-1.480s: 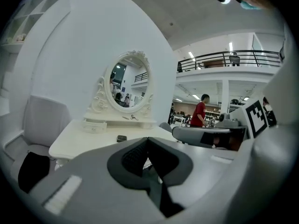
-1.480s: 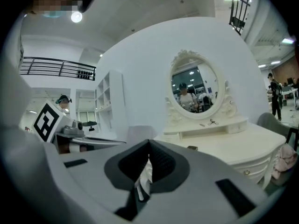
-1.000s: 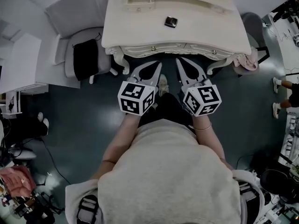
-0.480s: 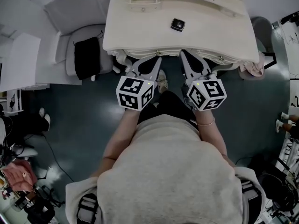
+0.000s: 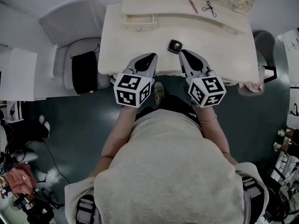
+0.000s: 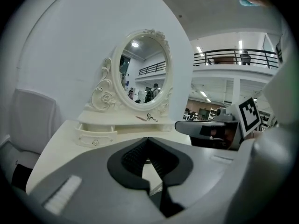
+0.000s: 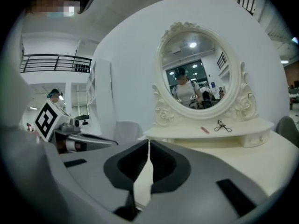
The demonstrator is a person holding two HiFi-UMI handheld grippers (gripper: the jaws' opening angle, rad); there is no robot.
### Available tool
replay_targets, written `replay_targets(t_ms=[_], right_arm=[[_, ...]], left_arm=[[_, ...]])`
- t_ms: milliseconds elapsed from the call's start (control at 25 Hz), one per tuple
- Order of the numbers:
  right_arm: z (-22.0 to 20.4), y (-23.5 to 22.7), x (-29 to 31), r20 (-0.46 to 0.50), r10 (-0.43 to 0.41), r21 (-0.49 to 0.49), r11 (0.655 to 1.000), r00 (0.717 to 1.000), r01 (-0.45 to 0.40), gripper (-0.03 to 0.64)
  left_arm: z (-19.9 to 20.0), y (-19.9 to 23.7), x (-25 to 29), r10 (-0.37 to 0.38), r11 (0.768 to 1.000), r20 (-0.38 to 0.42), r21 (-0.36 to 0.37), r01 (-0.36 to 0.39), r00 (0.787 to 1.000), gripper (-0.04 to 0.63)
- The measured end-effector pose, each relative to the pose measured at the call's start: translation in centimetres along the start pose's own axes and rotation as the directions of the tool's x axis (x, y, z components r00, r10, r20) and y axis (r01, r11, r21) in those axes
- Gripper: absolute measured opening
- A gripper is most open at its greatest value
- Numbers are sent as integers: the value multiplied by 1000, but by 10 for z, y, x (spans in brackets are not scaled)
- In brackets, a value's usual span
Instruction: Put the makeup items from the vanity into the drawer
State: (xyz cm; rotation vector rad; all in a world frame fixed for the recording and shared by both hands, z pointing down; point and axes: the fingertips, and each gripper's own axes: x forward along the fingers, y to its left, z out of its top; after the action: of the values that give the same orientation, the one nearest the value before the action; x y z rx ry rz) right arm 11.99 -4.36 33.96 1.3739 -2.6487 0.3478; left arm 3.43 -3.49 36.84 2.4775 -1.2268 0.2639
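Both sets of jaws are clenched shut, nothing gripped. The left hand-held gripper (image 5: 151, 57) and right hand-held gripper (image 5: 183, 53) are held over the surface (image 5: 224, 50) edge. The black compact (image 5: 175, 45) is seen just beside the right tip; the eyelash curler (image 5: 209, 7) is up on the mirror shelf (image 5: 163, 3).

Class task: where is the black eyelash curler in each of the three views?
Head view: eyelash curler near the top, right of centre.
Left gripper view: eyelash curler at centre, below the mirror.
Right gripper view: eyelash curler right of centre.
Shared landmark: pink stick just left of it in every view.
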Motion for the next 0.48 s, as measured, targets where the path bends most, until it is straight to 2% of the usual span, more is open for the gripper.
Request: replay_targets(t_ms=[280, 440, 480], right_arm=[[-19, -57, 54, -127, 34, -71, 997, 991, -43, 9], [-40, -70, 73, -227, 101, -98, 987, 969, -126, 14], [-47, -73, 76, -255, 113, -99, 985, 960, -142, 36]], left_arm=[[12, 52, 49, 68, 996, -25, -64, -69, 997, 9], [11, 65, 74, 74, 993, -51, -89, -78, 996, 9], [10, 67, 79, 76, 992, -58, -95, -81, 995, 9]])
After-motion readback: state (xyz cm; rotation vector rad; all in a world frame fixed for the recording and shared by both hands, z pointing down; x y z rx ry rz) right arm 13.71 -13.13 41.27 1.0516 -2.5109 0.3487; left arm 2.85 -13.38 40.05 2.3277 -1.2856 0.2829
